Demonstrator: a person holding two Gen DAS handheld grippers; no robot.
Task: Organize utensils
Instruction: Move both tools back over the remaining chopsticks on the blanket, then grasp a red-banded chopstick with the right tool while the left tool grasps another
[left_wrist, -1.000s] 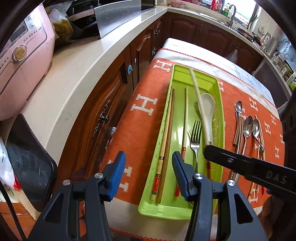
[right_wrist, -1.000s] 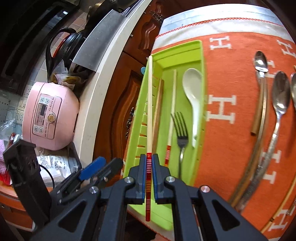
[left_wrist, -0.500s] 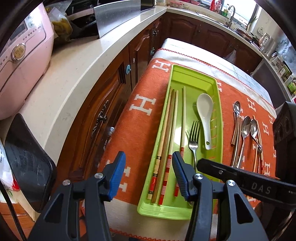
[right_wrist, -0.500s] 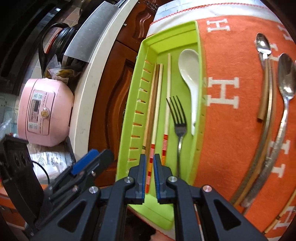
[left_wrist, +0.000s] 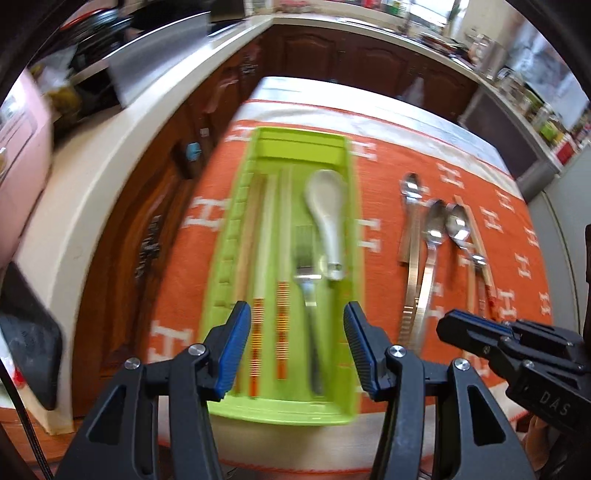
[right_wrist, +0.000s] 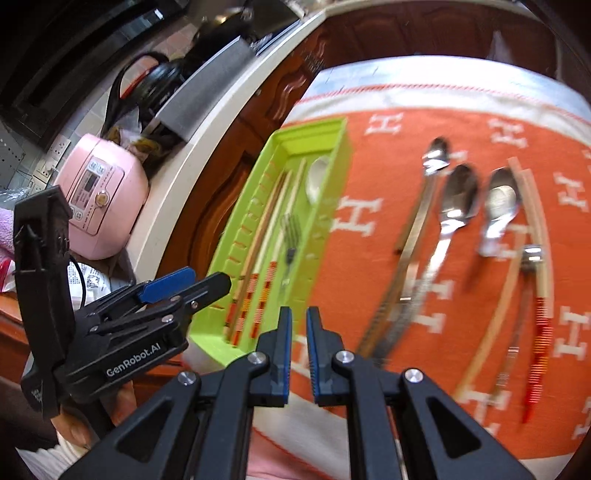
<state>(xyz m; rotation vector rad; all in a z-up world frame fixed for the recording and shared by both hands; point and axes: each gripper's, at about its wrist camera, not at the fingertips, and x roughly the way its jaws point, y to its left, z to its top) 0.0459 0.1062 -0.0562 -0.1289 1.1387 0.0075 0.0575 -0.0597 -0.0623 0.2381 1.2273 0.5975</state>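
The left tool (left_wrist: 297, 345) hangs half open and empty above the near end of the lime-green tray (left_wrist: 218, 295), while the right tool (right_wrist: 299, 349) has its blue pads nearly together with nothing between them, over the orange cloth (right_wrist: 369, 277) just beside the tray's near corner. The tray is a long, shallow plastic tray with slotted side walls, lying lengthwise on the cloth-covered desk. Inside it, from its left wall, lie pale chopsticks (left_wrist: 264, 236) with red-and-orange striped ends, a metal fork (left_wrist: 304, 258) and a white ceramic spoon (left_wrist: 327, 206). To the right of the tray, on the cloth, rest three shiny metal spoons (right_wrist: 456, 199) and more striped chopsticks (right_wrist: 537, 280), some crossing one another. A pink rice cooker (right_wrist: 99, 195) stands on the counter beyond.
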